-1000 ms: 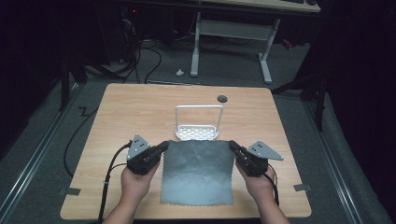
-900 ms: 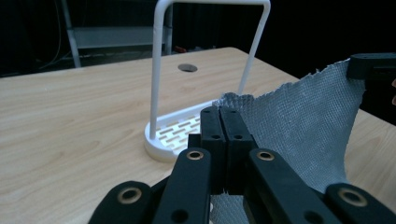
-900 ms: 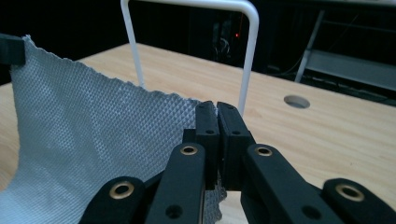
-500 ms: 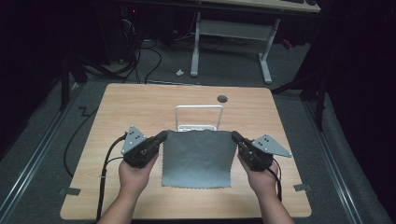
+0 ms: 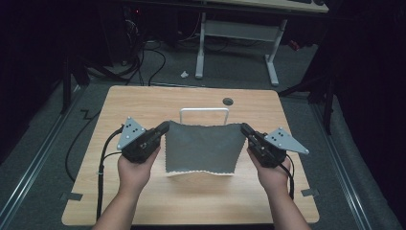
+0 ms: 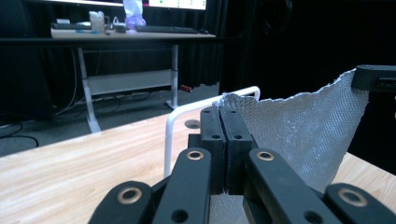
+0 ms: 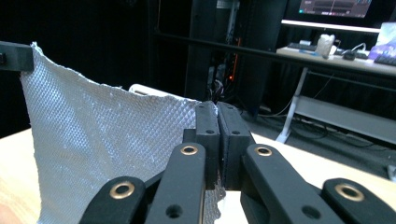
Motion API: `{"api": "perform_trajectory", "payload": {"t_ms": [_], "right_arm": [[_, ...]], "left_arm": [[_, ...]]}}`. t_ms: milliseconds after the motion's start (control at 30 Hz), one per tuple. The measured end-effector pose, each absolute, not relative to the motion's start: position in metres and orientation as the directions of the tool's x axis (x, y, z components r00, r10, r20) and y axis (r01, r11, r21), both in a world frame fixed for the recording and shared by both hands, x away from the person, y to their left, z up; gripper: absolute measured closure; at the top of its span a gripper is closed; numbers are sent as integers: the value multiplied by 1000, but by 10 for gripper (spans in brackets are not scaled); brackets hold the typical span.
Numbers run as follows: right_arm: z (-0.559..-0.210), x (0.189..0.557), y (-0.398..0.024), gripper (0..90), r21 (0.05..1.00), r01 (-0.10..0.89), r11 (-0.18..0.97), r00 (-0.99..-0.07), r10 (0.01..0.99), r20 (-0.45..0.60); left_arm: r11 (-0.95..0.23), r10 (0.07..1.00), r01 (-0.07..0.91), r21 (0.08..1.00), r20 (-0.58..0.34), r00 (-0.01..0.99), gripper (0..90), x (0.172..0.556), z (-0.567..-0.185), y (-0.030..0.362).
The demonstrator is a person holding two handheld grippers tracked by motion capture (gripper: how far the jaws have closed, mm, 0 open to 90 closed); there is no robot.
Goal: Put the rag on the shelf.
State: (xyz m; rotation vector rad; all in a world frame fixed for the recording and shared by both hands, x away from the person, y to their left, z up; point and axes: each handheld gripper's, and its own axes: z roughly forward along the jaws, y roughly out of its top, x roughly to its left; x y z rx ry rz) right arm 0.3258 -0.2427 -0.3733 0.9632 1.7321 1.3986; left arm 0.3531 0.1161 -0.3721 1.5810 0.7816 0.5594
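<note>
One grey waffle-textured cloth (image 5: 203,147) hangs spread, its edges pinked.

Wood table (image 5: 143,201) – white wire rack (image 5: 204,111) on it, cloth's (image 5: 203,146) bottom edge touching.

Right gripper pinching a cloth corner

The right gripper (image 7: 217,108) has its black jaws clamped together on the top corner of the grey woven cloth (image 7: 102,154), which sags leftward to the left gripper (image 7: 14,55) holding its far corner.
</note>
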Motion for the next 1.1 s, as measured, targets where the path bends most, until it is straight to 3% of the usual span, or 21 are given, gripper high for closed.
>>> {"api": "perform_trajectory", "payload": {"t_ms": [633,1100], "right_arm": [[-342,354,-246,897,989,86,120,-448,891,-69],[-330,401,-238,897,988,115,107,-436,899,-46]], "left_arm": [[-66,766,141,988,-40,641,893,388,-351,111],[-70,791,139,988,-30,611,893,428,-340,113]]}}
